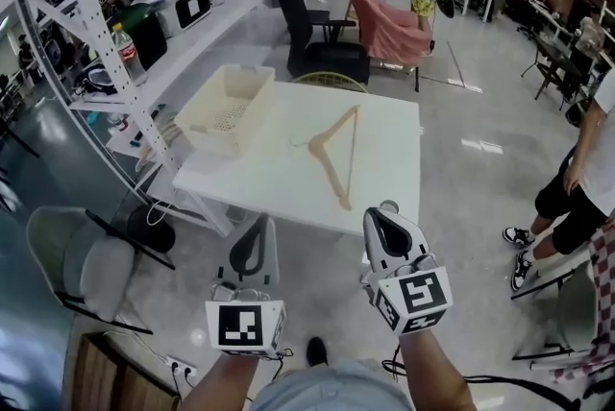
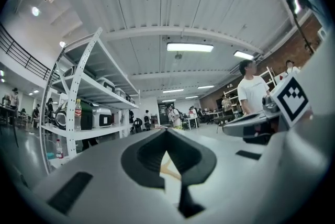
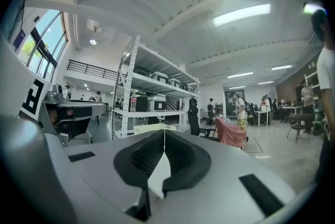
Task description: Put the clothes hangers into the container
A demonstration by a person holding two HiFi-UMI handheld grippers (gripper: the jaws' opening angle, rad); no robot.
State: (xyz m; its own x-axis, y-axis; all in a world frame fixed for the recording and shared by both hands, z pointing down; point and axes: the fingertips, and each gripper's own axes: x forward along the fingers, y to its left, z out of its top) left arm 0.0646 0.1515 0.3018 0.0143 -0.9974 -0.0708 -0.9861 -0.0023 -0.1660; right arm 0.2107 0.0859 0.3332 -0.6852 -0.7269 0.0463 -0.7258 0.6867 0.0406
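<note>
Left gripper (image 1: pixel 258 229), right gripper (image 1: pixel 384 215): side by side, short of near edge of counter (image 1: pixel 389 179), both pointing level toward it. Jaws of each closed tip to tip, gripping nothing. Wooden clothes hanger (image 1: pixel 336 155): flat on counter near middle, hook end toward container (image 1: pixel 252 73), outside it. Container: cream slotted basket on counter's far left corner, beside shelf rack (image 1: pixel 91 25). Bystander (image 1: pixel 588 179) at right.

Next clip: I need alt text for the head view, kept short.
A wooden clothes hanger lies flat on a white table, right of an open cream container on its left side. Below, the left hand-held gripper and right hand-held gripper, both shut and empty, point toward the table from its near side.
</note>
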